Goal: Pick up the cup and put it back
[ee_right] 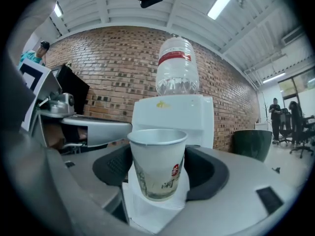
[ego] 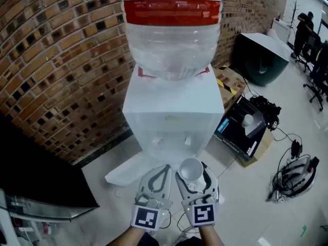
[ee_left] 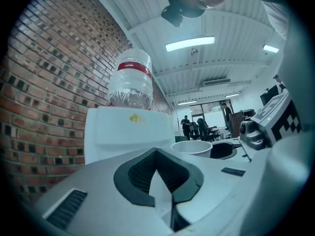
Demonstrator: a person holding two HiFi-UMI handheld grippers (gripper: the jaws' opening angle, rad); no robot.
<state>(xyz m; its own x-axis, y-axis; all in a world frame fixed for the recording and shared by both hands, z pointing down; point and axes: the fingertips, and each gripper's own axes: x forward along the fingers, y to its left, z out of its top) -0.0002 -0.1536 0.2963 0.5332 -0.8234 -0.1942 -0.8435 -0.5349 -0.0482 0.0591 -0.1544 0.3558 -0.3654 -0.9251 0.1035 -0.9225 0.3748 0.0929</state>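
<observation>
Cup (ee_right: pixel 158 163): white paper, upright, between the dark pads of the right gripper (ego: pixel 195 174), rim above them.
Right gripper: clamped on the cup's sides, in front of the water dispenser (ego: pixel 171 117).
Left gripper (ee_left: pixel 156 151): jaws together, nothing between, just beside the right one.

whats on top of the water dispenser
A clear water bottle with a red band stands upturned on the white dispenser. Its neck is covered where it enters the top.
</observation>
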